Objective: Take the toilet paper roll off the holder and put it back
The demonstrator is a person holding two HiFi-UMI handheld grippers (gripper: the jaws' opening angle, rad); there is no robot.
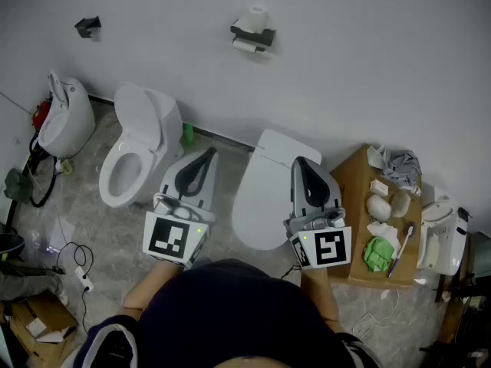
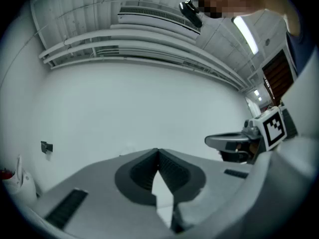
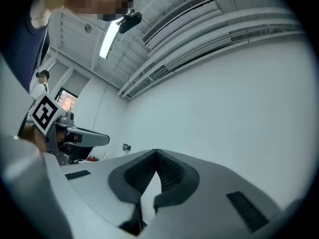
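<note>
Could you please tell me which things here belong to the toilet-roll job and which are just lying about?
Job: hung roll, holder, left gripper, right gripper, both shut, empty.
Lying about: open toilet, closed toilet, table, green bottle, wall hook.

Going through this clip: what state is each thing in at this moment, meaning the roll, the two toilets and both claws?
Roll: on the wall holder, not held.
Left toilet: lid up.
Right toilet: lid down.
Left claw: shut, empty.
Right claw: shut, empty.
</note>
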